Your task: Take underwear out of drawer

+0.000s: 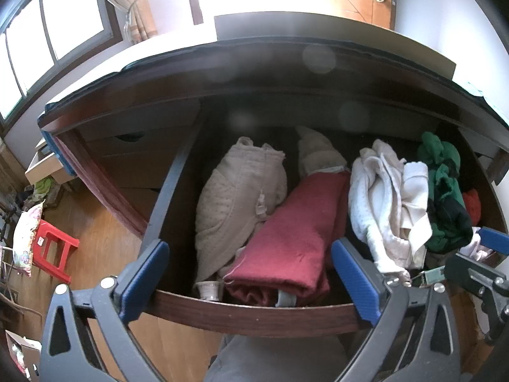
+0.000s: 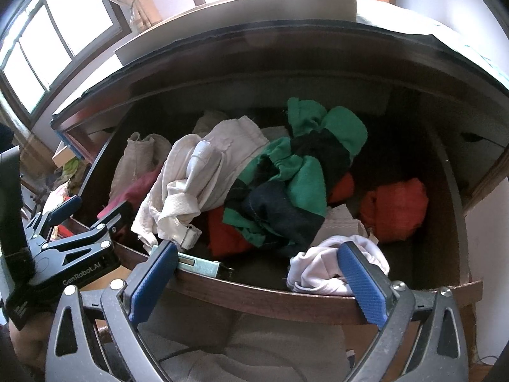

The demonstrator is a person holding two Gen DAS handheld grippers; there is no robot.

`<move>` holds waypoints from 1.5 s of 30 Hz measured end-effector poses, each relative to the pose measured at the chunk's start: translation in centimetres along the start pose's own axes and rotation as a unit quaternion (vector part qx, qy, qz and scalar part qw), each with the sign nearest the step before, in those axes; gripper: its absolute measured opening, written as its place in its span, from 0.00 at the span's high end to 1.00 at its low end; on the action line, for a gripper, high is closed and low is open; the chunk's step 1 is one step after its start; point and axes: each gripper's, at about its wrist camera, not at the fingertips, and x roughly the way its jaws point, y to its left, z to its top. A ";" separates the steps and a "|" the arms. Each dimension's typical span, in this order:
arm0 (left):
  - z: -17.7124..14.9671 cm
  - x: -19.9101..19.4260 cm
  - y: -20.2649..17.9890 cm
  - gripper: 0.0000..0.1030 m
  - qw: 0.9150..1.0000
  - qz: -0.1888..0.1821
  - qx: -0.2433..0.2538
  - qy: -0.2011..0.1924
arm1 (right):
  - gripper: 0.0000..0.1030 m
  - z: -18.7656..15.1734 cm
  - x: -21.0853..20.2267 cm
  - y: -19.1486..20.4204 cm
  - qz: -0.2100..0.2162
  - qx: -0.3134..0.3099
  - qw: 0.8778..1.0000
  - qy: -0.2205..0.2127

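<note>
The open wooden drawer (image 1: 254, 316) holds a beige padded garment (image 1: 235, 197), a folded maroon cloth (image 1: 296, 232), crumpled white pieces (image 1: 381, 197) and a green-and-black garment (image 1: 445, 197). My left gripper (image 1: 251, 281) is open over the drawer's front rim, with the maroon cloth beyond it. In the right wrist view, a pale lilac-white underwear piece (image 2: 315, 270) lies at the front of the drawer (image 2: 286, 300), just behind the right pad. My right gripper (image 2: 259, 283) is open at the rim with nothing held. The green-and-black garment (image 2: 296, 178) and orange-red cloths (image 2: 394, 210) lie further in.
The desk top overhangs the drawer's back. A metal lock plate (image 2: 203, 265) sits on the front rim. The left gripper (image 2: 95, 208) shows at the right view's left edge. A red stool (image 1: 54, 251) stands on the wood floor to the left. Grey fabric (image 2: 254, 350) lies below.
</note>
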 end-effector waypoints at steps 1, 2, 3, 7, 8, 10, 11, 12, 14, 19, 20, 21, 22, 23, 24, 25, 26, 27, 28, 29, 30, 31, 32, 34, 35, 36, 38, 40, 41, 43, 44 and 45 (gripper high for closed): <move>0.0 0.0 0.0 0.00 1.000 0.001 0.000 -0.001 | 0.01 0.1 0.0 0.0 0.001 0.000 1.000 0.000; 0.0 0.0 0.0 0.00 1.000 0.001 -0.001 -0.002 | 0.01 0.1 0.0 0.0 0.002 0.000 1.000 0.000; 0.0 0.1 -0.2 0.00 1.000 0.001 -0.001 -0.002 | 0.01 0.2 0.1 0.0 0.003 0.001 1.000 0.000; -0.1 0.2 -0.2 0.00 1.000 0.004 -0.002 -0.004 | 0.01 0.2 0.1 -0.2 0.009 -0.002 1.000 0.001; -0.1 0.1 -0.2 0.01 1.000 0.004 -0.002 -0.004 | 0.01 0.2 0.0 -0.2 0.011 -0.005 1.000 0.001; -0.2 0.1 -0.2 0.01 1.000 0.006 -0.003 -0.005 | 0.01 0.0 -0.1 -0.1 0.011 -0.009 1.000 -0.001; -0.2 0.1 -0.2 0.01 1.000 0.006 -0.003 -0.005 | 0.01 -0.1 -0.1 -0.1 0.010 -0.011 1.000 -0.002; -0.2 0.1 -0.3 0.01 1.000 0.006 -0.003 -0.005 | 0.01 -0.1 -0.1 0.0 0.009 -0.012 1.000 -0.003; -0.2 0.1 -0.2 0.01 1.000 0.006 -0.003 -0.005 | 0.01 -0.2 -0.1 0.0 0.009 -0.012 1.000 -0.003; -0.2 0.1 -0.2 0.01 1.000 0.007 -0.003 -0.005 | 0.01 -0.1 -0.1 0.1 0.009 -0.012 1.000 -0.003; -0.2 0.1 -0.2 0.01 1.000 0.007 -0.003 -0.005 | 0.01 -0.2 -0.2 0.1 0.008 -0.013 1.000 -0.003; -0.2 0.1 -0.2 0.01 1.000 0.007 -0.003 -0.005 | 0.01 -0.2 -0.2 0.2 0.008 -0.014 1.000 -0.003; -0.3 0.1 -0.1 0.01 1.000 0.007 -0.003 -0.005 | 0.01 -0.3 -0.3 0.2 0.008 -0.015 1.000 -0.003; -0.2 0.0 -0.2 0.01 1.000 0.007 -0.003 -0.006 | 0.01 -0.3 -0.3 0.3 0.008 -0.016 1.000 -0.002; -0.2 0.1 -0.1 0.01 1.000 0.006 -0.003 -0.005 | 0.01 -0.4 -0.4 0.3 0.007 -0.017 1.000 -0.002; -0.2 0.1 -0.2 0.01 1.000 0.006 -0.003 -0.005 | 0.01 -0.3 -0.4 0.4 0.006 -0.018 1.000 -0.003; -0.3 0.0 -0.2 0.01 1.000 0.007 -0.004 -0.005 | 0.01 -0.4 -0.5 0.5 0.003 -0.020 1.000 -0.004; -0.3 0.0 -0.2 0.01 1.000 0.007 -0.004 -0.005 | 0.01 -0.5 -0.6 0.5 0.001 -0.022 1.000 -0.006; -0.3 0.0 -0.2 0.01 1.000 0.007 -0.004 -0.006 | 0.01 -0.5 -0.6 0.5 0.001 -0.022 1.000 -0.006; -0.2 0.0 -0.2 0.01 1.000 0.007 -0.003 -0.005 | 0.01 -0.5 -0.6 0.5 0.002 -0.023 1.000 -0.006; -0.2 0.1 -0.3 0.01 1.000 0.007 -0.003 -0.005 | 0.01 -0.5 -0.6 0.5 0.002 -0.023 1.000 -0.006; -0.2 0.1 -0.2 0.01 1.000 0.007 -0.003 -0.005 | 0.01 -0.5 -0.6 0.5 0.002 -0.023 1.000 -0.006; -0.2 0.1 -0.3 0.01 1.000 0.007 -0.004 -0.005 | 0.01 -0.5 -0.6 0.5 0.002 -0.023 1.000 -0.006; -0.2 0.1 -0.2 0.01 1.000 0.007 -0.004 -0.003 | 0.01 -0.6 -0.7 0.5 0.003 -0.023 1.000 -0.006; -0.2 0.0 -0.2 0.01 1.000 0.007 -0.004 -0.002 | 0.01 -0.6 -0.7 0.5 0.003 -0.023 1.000 -0.006; -0.2 0.0 -0.2 0.01 1.000 0.007 -0.004 -0.002 | 0.01 -0.6 -0.7 0.5 0.007 -0.021 1.000 -0.008; -0.1 0.0 -0.2 0.01 1.000 0.007 -0.004 -0.001 | 0.01 -0.6 -0.9 0.2 0.018 -0.014 1.000 -0.010; -0.1 -0.1 -0.1 0.01 1.000 0.009 -0.004 0.000 | 0.01 -0.6 -0.9 0.0 0.025 -0.011 1.000 -0.010; -0.1 -0.1 -0.2 0.01 1.000 0.009 -0.004 0.000 | 0.01 -0.6 -1.0 0.0 0.028 -0.010 1.000 -0.010; -0.1 -0.1 -0.1 0.01 1.000 0.009 -0.004 0.002 | 0.01 -0.6 -1.2 -0.3 0.036 -0.003 0.999 -0.012; 0.0 -0.1 -0.2 0.01 1.000 0.009 -0.005 0.002 | 0.01 -0.5 -1.4 -0.5 0.041 0.002 0.999 -0.013; 0.0 -0.1 -0.1 0.01 1.000 0.008 -0.005 0.002 | 0.01 -0.6 -1.6 -0.8 0.050 0.009 0.999 -0.017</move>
